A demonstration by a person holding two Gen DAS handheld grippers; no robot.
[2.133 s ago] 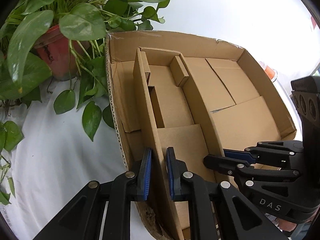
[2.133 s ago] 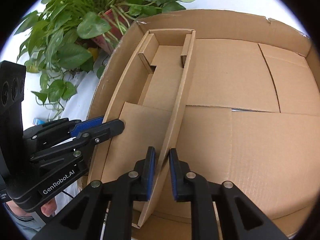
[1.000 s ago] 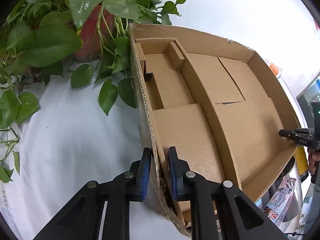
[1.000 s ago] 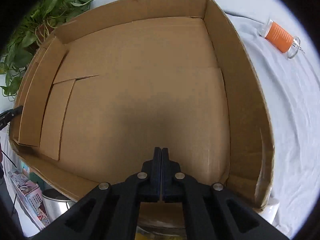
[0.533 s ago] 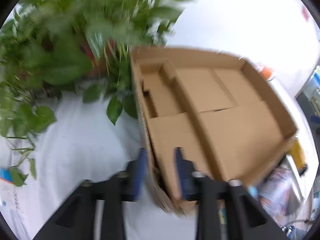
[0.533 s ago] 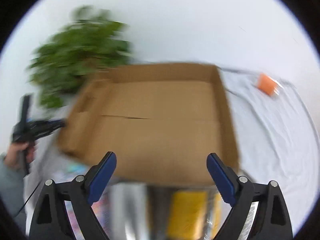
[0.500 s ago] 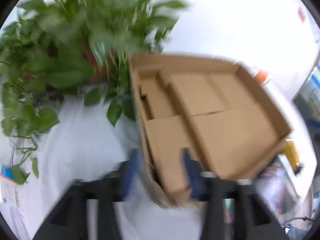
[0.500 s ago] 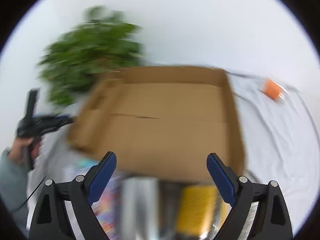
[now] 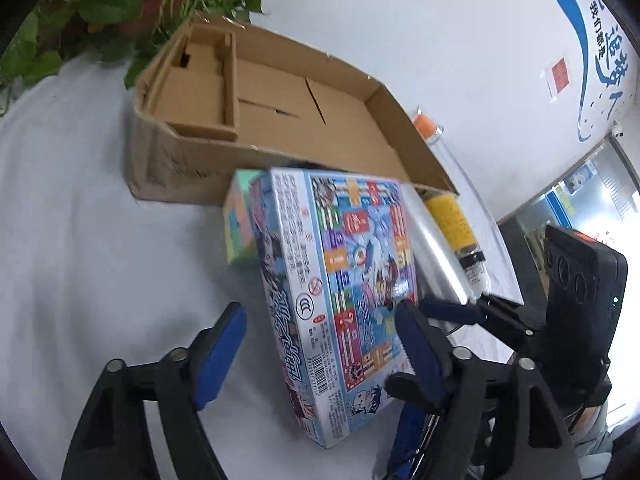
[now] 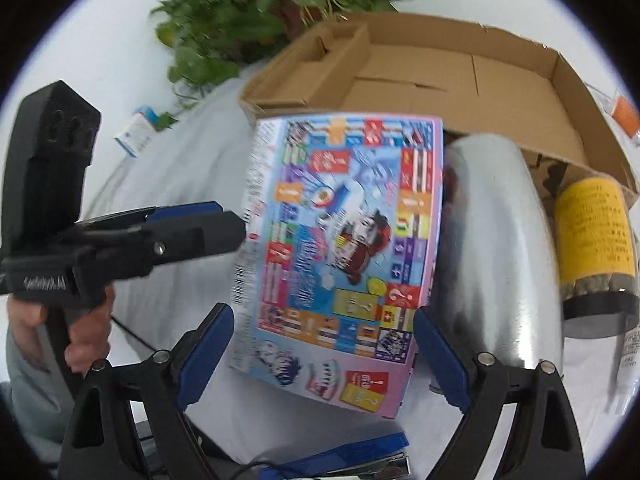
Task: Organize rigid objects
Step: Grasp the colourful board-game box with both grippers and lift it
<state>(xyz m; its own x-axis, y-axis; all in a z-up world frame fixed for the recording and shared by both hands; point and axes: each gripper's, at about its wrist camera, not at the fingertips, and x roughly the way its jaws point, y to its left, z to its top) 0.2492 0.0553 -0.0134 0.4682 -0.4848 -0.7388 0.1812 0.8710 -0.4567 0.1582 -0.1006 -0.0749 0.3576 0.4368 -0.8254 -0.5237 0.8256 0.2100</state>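
Both my claws are spread wide and holding nothing. My left claw (image 9: 320, 344) straddles the near end of the board game box (image 9: 340, 292), one pad off its left side and the other over its right edge, not pressing as far as I can tell. My right claw (image 10: 324, 352) is opened across the same box's near end from the other side. The box lies on the white-clothed desk (image 9: 80, 240) just in front of the cardboard tray (image 9: 280, 120), which has nothing in it and has a narrow divided section at its left.

My main worry is the width. I judge the box nearly as broad as my opening, so a grip across the flat face could catch only the edges and let it pivot or slip. Its glossy wrap won't help.

Next, the crowding. A silver cylinder (image 10: 492, 248) lies right beside the box's right edge, and beyond it a yellow-labelled jar (image 10: 592, 240) on its side. If my right pad wedges down there, I could set the cylinder rolling into the jar or toward the desk edge. A small pastel box (image 9: 240, 220) sits against the far left corner and could get shoved into the tray wall.

Both claws are also converging on one object, so I could knock one against the other. A blue stapler (image 10: 340, 460) lies close under my right claw, with a cable (image 10: 132, 332) nearby that might snag.
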